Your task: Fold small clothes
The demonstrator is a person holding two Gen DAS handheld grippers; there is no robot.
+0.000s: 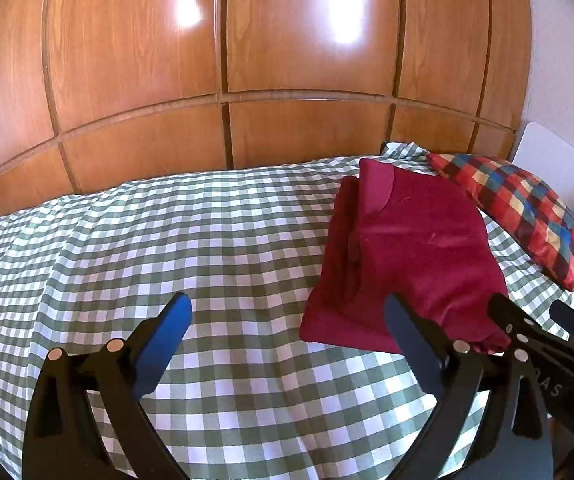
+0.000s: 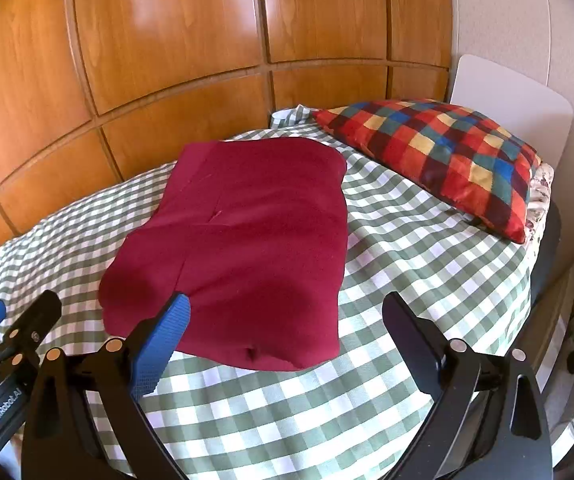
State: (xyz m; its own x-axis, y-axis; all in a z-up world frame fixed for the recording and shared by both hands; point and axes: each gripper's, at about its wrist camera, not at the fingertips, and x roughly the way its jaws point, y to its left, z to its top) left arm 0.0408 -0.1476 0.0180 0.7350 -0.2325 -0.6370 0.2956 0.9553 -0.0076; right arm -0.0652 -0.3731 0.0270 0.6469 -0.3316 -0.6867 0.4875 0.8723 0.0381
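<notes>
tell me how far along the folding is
Looks done: the dark red garment lies folded in a flat rectangle on the checked bedspread, beside the plaid pillow. In hand: nothing; the left gripper and right gripper are both open and empty. Left: no other unfolded clothes show.

Home bedroom: bed, pillow, wardrobe.

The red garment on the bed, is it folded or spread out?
Folded: the red garment lies as a compact rectangle, with layered edges along one side.
</notes>
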